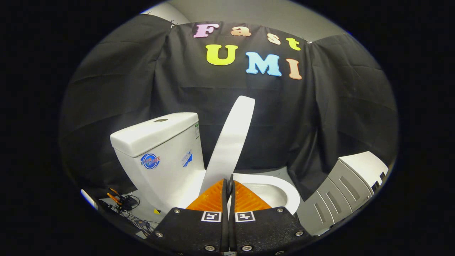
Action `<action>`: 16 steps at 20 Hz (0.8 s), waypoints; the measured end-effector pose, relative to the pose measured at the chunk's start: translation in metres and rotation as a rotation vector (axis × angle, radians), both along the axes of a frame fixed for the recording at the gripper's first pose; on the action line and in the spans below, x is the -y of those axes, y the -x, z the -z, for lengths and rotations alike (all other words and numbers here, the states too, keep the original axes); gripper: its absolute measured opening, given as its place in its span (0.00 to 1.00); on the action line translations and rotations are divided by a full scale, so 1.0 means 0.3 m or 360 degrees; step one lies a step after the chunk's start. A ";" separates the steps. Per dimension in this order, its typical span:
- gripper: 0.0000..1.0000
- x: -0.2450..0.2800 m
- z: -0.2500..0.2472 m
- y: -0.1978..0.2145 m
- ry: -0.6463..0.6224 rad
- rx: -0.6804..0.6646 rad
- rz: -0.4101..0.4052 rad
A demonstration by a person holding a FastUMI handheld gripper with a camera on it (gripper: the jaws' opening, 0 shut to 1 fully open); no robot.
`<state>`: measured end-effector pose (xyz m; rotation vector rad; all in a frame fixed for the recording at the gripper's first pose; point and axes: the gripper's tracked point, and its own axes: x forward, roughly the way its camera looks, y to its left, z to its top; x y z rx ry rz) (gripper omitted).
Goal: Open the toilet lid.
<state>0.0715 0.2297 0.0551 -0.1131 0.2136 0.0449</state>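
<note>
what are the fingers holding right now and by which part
Nothing. The gripper fingers are shut together on empty air, in front of the raised toilet lid.

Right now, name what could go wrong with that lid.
1. The lid stands raised but short of the tank, leaning toward it; nudged forward, it might drop onto the bowl.
2. The gripper is shut just before the lid's base, gripping nothing, so it could not catch a fall.

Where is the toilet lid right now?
In the gripper view the lid stands raised, tilted back toward the tank, rising just ahead of the closed claw, with the bowl beside it.
</note>
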 end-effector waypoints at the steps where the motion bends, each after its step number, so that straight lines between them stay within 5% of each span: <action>1: 0.00 -0.015 -0.005 0.000 0.0007 0.0005 -0.0010; 16: 0.00 -0.216 -0.038 -0.016 0.0082 0.0062 -0.0134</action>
